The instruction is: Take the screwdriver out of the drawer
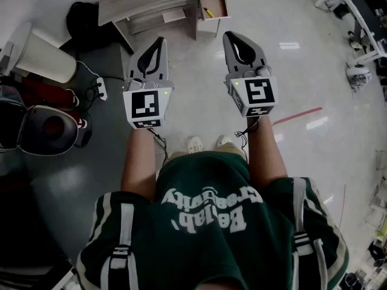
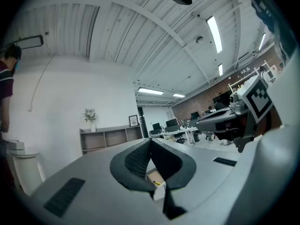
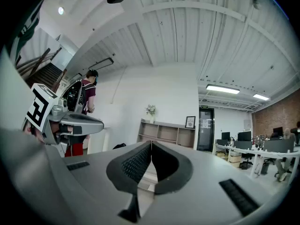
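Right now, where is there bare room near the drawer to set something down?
The desk top left of the open drawer looks bare. The floor in front of the drawer is open, rightward to the red tape. The left is crowded: white bin, black bag, power strip.

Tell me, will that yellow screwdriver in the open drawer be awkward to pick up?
Probably only a little. The screwdriver looks slim and straight, so likely stiff and light. It lies flat on the drawer floor, slanted, so it may roll or slide if nudged; its handle shape is too small to tell.
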### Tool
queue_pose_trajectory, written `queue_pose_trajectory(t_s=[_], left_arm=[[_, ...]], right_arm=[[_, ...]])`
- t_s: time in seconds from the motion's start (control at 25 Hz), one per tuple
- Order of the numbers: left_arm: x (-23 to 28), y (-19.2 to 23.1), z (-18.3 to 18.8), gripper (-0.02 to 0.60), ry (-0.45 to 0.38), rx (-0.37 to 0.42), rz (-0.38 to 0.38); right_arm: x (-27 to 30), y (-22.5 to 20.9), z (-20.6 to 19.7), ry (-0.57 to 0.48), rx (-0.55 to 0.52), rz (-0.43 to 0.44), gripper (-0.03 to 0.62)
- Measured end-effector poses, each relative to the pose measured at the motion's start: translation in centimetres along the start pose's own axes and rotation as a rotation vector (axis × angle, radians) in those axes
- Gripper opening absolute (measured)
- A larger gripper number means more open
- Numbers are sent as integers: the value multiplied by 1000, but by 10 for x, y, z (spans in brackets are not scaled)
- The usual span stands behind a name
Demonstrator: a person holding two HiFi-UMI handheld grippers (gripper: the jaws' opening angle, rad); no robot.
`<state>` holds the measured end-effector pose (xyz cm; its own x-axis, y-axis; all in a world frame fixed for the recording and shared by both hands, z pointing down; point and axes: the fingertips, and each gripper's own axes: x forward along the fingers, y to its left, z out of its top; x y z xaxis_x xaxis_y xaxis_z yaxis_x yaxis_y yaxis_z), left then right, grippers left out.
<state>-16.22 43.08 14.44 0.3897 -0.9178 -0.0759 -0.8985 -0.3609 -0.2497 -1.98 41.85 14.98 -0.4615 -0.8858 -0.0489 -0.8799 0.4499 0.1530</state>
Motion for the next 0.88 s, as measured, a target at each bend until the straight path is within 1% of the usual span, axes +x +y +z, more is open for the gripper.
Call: queue_pose_trajectory(t_s=[0.4, 0.6, 0.88], left_arm=[[0, 3, -5, 18, 5, -9, 5], [1, 16, -10, 18, 9, -17, 8], [1, 18, -9, 18, 12, -29, 8]], right_arm=[[2, -6, -5, 5, 14, -16, 34], [12, -2, -5, 5, 13, -30, 35], [12, -3, -5, 8, 23, -40, 35]])
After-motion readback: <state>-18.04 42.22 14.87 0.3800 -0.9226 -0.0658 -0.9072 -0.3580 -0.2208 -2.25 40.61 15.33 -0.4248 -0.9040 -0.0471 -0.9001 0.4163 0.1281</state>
